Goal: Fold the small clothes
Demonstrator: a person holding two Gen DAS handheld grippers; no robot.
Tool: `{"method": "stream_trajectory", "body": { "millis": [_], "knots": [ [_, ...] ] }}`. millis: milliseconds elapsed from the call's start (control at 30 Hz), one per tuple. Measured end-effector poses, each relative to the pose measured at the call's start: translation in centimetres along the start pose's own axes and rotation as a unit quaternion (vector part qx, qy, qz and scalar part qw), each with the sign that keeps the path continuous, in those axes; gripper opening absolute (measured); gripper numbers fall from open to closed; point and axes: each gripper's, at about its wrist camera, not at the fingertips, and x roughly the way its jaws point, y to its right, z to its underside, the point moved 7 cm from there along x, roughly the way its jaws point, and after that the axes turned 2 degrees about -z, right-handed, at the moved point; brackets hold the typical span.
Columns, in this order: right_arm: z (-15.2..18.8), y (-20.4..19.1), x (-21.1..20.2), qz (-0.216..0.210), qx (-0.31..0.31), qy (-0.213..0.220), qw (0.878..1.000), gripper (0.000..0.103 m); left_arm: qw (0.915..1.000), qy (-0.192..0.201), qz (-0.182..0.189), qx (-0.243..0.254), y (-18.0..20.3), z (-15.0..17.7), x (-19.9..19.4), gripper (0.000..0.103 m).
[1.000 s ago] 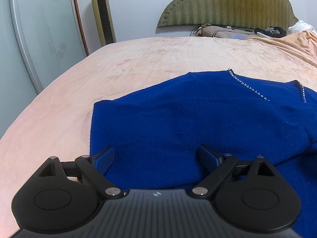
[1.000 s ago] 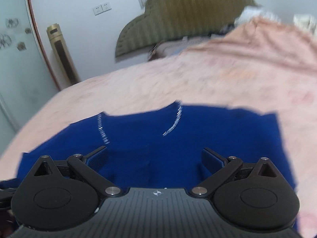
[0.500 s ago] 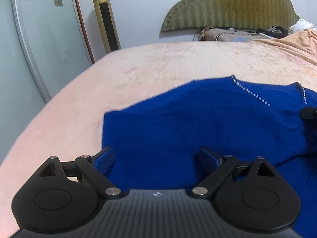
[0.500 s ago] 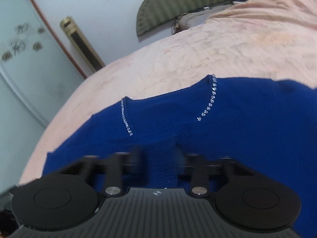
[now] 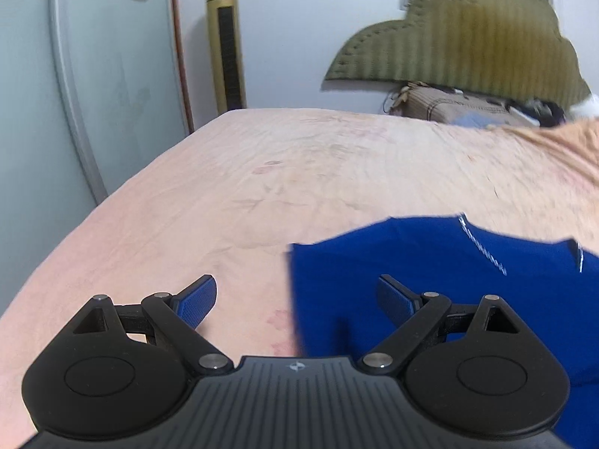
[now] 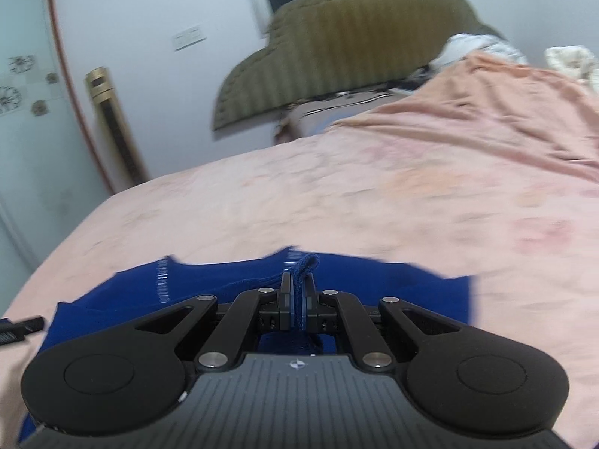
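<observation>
A blue knit sweater point(image 5: 411, 273) with a sparkly trimmed neckline lies on the pink bedspread point(image 5: 299, 172). In the left wrist view my left gripper point(image 5: 297, 295) stands open above the sweater's left edge, nothing between its fingers. In the right wrist view my right gripper point(image 6: 298, 292) is shut on a pinched fold of the blue sweater point(image 6: 232, 280), and the fold pokes up between the pads. The sweater spreads out beneath and beyond that gripper. At the far left edge of that view a dark part of the other gripper point(image 6: 18, 327) shows.
An olive padded headboard point(image 5: 460, 45) and a pile of bedding point(image 5: 449, 106) lie at the far end of the bed. A rumpled orange blanket point(image 6: 486, 112) covers the right side. A gold tower fan point(image 5: 226, 41) and a glass door point(image 5: 75, 75) stand left.
My right gripper closed on a fold of the sweater and lifted it. My left gripper rose and shifted left, now straddling the sweater's left edge.
</observation>
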Motion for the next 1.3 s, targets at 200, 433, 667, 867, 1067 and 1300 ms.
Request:
{"method": "stream_trajectory", "body": {
  "millis": [200,433,667,867,1067,1300],
  "knots": [
    [1.2,5.2,-1.0,0.037,0.025,-0.009,0.999,0.008,0.9998,-0.01,0.01,0.01,0.5,0.4,0.3,0.093],
    [2.7,5.9,0.3,0.05,0.025,-0.026,0.998,0.009,0.9959,-0.05,-0.001,0.076,3.3,3.1,2.5,0.093],
    [2.1,4.9,-1.9,0.099,-0.009,0.024,0.995,0.03,0.9946,-0.019,0.035,0.096,5.9,3.8,-0.3,0.093],
    [4.6,3.0,1.1,0.036,-0.02,-0.058,0.997,0.047,0.9917,-0.045,0.041,0.113,7.8,5.7,0.7,0.093],
    [4.9,2.3,-0.1,0.059,-0.037,-0.038,0.997,0.062,0.9924,-0.045,0.045,0.106,7.5,5.7,0.0,0.093],
    [6.3,1.4,-0.2,0.074,-0.074,-0.054,0.993,0.073,0.9923,-0.044,0.051,0.104,7.3,6.3,-1.1,0.093]
  ]
}}
